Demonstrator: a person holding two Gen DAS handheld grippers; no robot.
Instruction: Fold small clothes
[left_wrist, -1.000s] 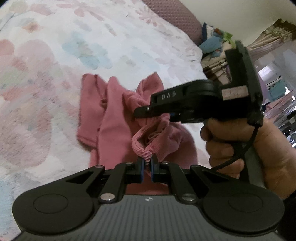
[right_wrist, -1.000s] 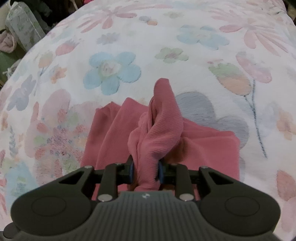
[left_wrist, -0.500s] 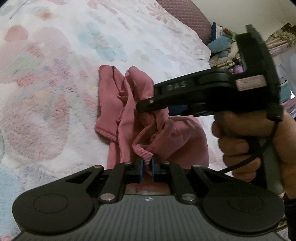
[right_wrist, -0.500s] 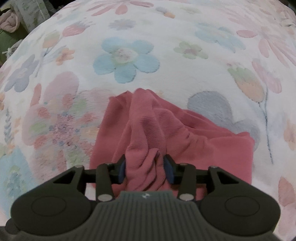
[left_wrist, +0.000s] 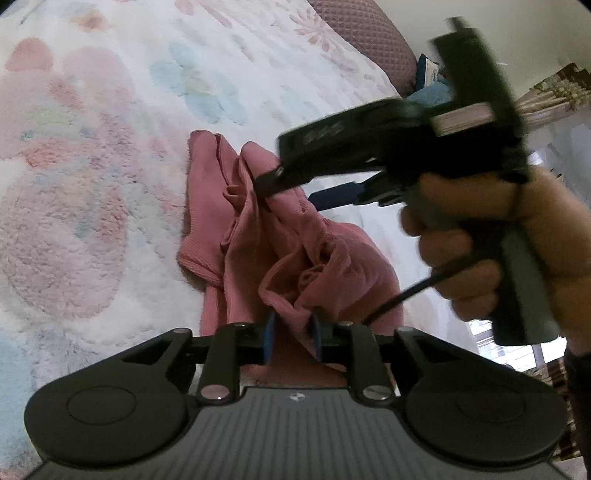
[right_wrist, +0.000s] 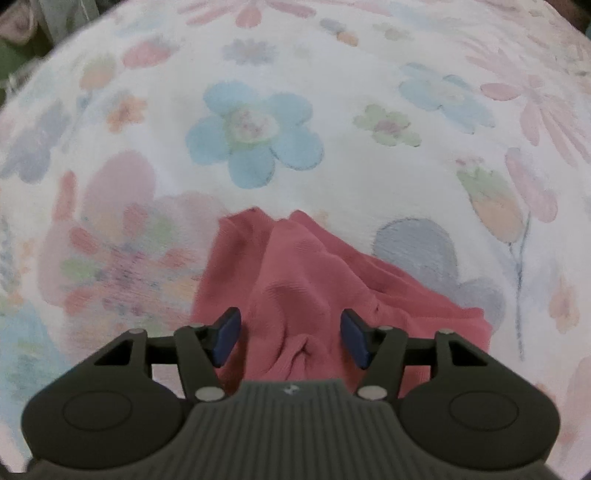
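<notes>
A small pink ribbed garment lies crumpled on a floral fleece blanket. My left gripper is low over its near edge. Its jaws are opening; a ribbed hem fold stands loosely between the blue pads, with a gap on the left side. In the left wrist view my right gripper, held by a hand, hovers over the garment's far bunch. In the right wrist view my right gripper has its jaws opening wide, and the garment lies slack below them, unpinched.
The blanket spreads wide on all sides of the garment. A mauve pillow sits at the bed's far end with blue cloth items beside it. Green and pink things lie past the bed's edge.
The right gripper let go of the upright pink fold, which sank flat, and its jaws spread wide. The left jaws parted from the hem. The right gripper shifted sideways over the garment.
</notes>
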